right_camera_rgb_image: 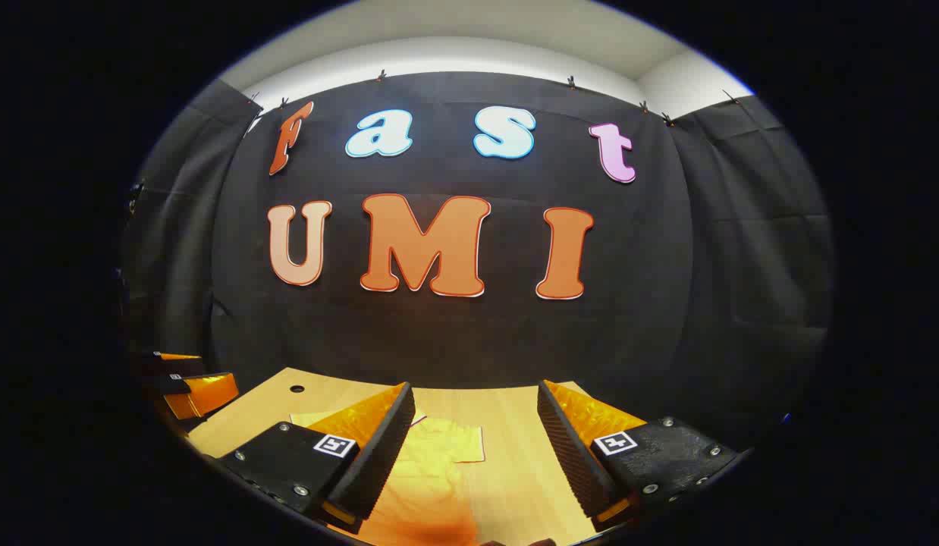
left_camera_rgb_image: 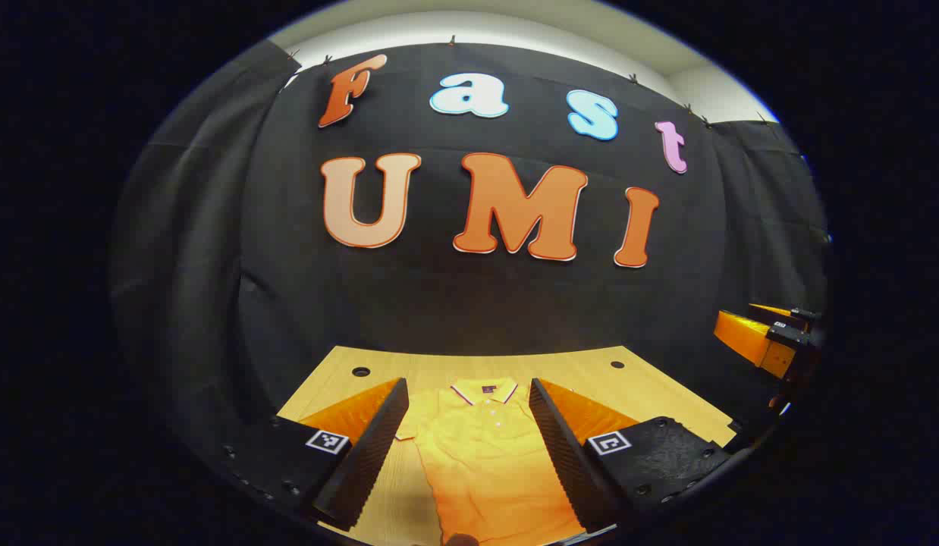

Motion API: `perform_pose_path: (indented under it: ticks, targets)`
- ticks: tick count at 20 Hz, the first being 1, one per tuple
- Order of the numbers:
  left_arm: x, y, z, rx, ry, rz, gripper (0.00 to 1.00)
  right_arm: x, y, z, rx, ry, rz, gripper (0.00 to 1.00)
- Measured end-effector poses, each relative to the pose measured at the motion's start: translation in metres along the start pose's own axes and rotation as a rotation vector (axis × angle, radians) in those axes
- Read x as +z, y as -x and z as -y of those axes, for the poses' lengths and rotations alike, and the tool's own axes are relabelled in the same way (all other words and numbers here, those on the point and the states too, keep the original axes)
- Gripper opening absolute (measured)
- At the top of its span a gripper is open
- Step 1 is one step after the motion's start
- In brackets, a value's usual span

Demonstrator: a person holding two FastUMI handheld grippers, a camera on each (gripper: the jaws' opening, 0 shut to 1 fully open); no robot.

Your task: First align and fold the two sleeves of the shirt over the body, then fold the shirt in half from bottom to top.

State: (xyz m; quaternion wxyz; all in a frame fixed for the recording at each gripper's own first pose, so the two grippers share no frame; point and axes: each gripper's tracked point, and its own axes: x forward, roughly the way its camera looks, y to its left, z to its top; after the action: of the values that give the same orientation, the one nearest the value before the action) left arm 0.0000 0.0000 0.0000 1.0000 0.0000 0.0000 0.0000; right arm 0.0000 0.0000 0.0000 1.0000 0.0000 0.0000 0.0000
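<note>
Both sleeves of the shirt (left_camera_rgb_image: 481, 447) lie unfolded on the bench (left_camera_rgb_image: 651, 387); nothing folded yet. Left tool (left_camera_rgb_image: 469, 447) and right tool (right_camera_rgb_image: 473, 447) released.

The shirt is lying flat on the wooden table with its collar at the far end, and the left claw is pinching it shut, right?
Not quite. The left claw is open and above the shirt, not pinching it, as the left gripper view shows. The shirt does lie flat on the wooden table, collar at the far end.
</note>
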Motion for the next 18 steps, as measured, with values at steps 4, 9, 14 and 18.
perform_pose_path:
  ticks: [4, 9, 14, 18]
  targets:
    - [0.006, -0.002, -0.010, -0.001, -0.007, 0.052, 0.98, -0.001, -0.009, -0.012, -0.006, 0.067, -0.008, 0.98]
    - [0.003, -0.013, -0.009, 0.052, -0.116, 0.091, 0.98, -0.016, -0.028, -0.031, 0.081, 0.060, -0.023, 0.98]
    - [0.011, -0.024, 0.018, 0.046, -0.096, 0.122, 0.98, -0.013, -0.059, -0.031, 0.139, 0.078, 0.006, 0.99]
    - [0.021, -0.031, 0.021, 0.084, -0.102, 0.137, 0.98, -0.029, -0.081, -0.027, 0.176, 0.064, -0.027, 0.99]
